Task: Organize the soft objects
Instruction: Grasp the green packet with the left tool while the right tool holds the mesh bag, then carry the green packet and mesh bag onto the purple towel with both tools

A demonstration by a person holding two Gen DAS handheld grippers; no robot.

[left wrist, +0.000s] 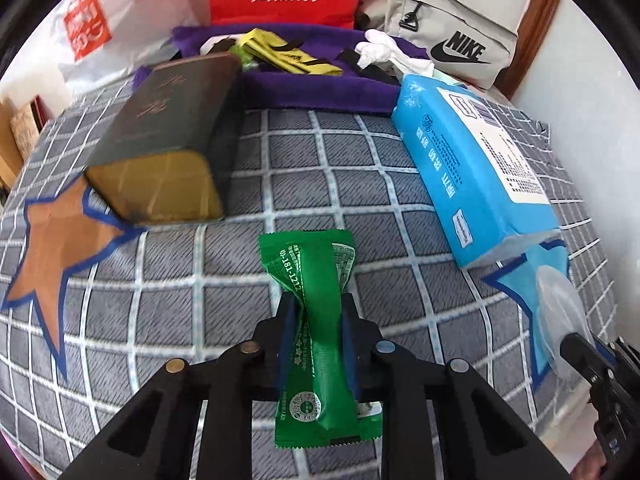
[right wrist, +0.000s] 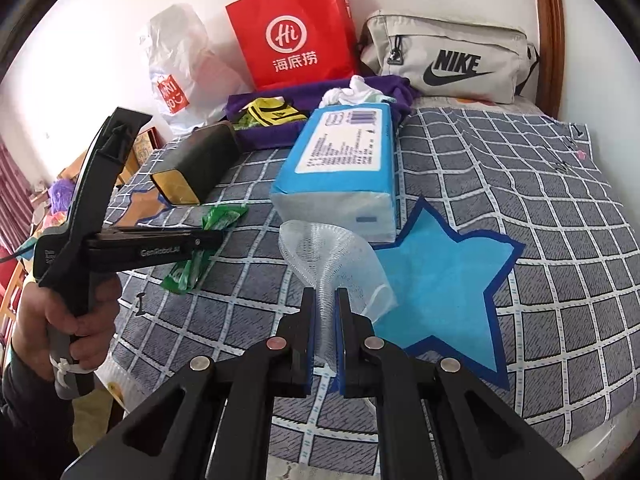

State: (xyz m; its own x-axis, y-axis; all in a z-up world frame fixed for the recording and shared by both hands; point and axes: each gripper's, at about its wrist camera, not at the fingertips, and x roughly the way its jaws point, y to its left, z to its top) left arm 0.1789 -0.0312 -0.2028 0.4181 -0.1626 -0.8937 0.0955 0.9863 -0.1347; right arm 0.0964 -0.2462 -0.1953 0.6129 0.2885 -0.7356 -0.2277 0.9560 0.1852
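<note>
Checked bed (left wrist: 280, 168), stars at either side. Left tongs (left wrist: 316, 312) clamped on green packet (left wrist: 308, 264), just over the bedspread; right tongs (right wrist: 324, 300) pinching white foam net (right wrist: 332, 252) above blue star (right wrist: 440, 280). Best lifted clear first, grip kept firm, crinkly wrapper likely to slip.
</note>
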